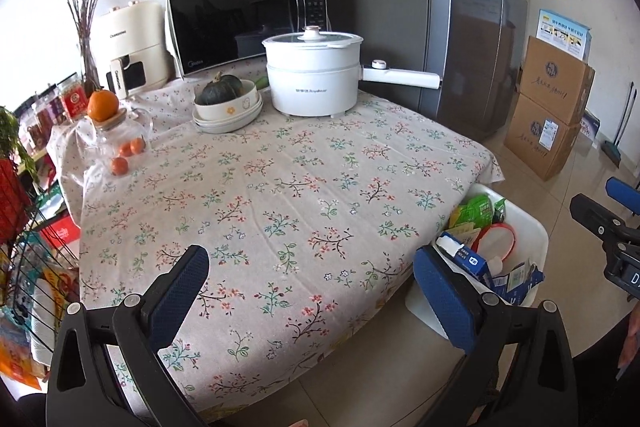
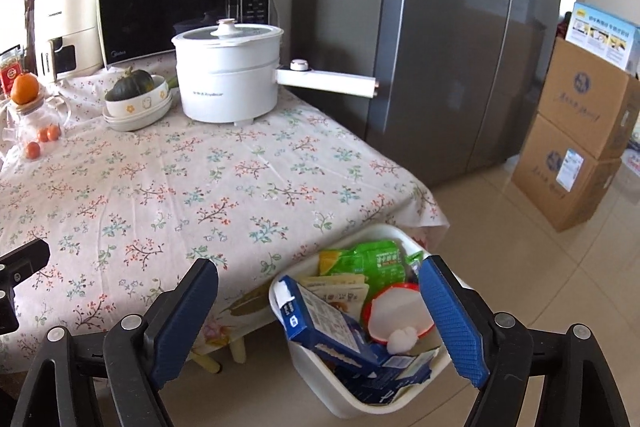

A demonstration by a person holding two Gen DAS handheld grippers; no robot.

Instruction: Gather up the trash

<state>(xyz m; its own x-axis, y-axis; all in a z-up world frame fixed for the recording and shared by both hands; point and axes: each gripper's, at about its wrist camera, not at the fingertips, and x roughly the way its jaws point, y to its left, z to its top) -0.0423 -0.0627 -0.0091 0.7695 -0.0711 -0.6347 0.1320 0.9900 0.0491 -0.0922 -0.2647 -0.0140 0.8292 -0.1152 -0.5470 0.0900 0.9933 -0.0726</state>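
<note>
Trash bin [image 2: 280,291] holds blue carton [image 2: 320,323]; pot [image 2: 224,75] reads "Royalstar".

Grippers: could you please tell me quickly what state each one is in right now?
Left gripper: open, holding nothing.
Right gripper: open, holding nothing.

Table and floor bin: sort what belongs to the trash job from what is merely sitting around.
Job:
white bin
blue carton
green packet
red-rimmed lid

Bystanders:
white electric pot
microwave
pumpkin in bowl
orange
fridge
cardboard boxes
</note>
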